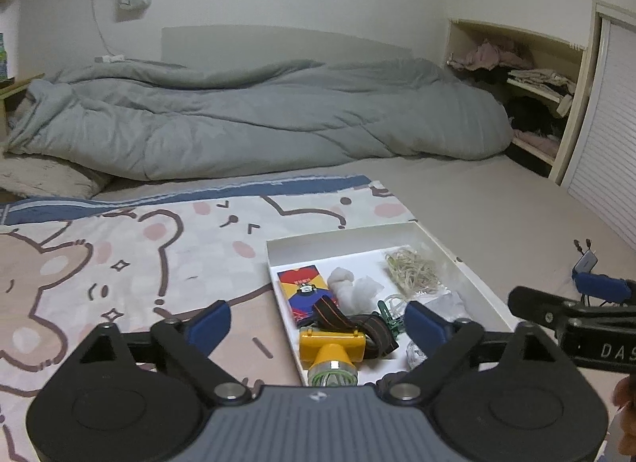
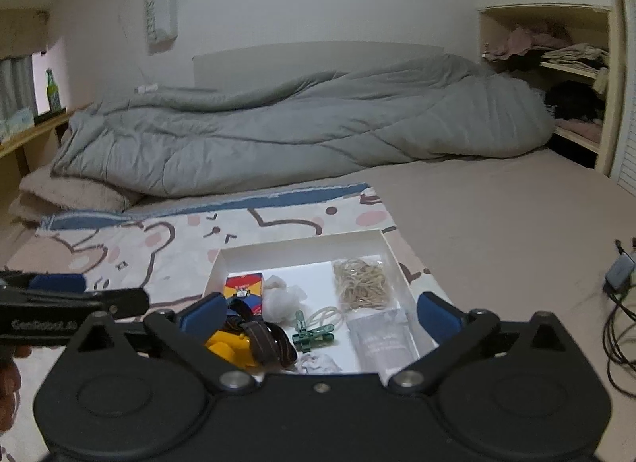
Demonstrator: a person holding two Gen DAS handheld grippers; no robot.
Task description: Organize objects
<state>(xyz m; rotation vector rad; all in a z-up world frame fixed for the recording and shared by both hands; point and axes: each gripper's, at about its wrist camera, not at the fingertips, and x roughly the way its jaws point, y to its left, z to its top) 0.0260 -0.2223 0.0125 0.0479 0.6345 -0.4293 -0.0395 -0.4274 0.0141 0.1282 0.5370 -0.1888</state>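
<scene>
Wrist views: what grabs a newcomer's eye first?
The white tray on the cartoon bear blanket, packed with small things: a yellow headlamp at its near left, a bag of rubber bands at the far right, green clips in the middle. Behind it, a rumpled grey duvet spans the bed. Both grippers, left gripper and right gripper, stand open and empty.

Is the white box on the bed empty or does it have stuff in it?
Not empty. The white box holds a yellow headlamp, rubber bands, a green clip and other small items.
</scene>
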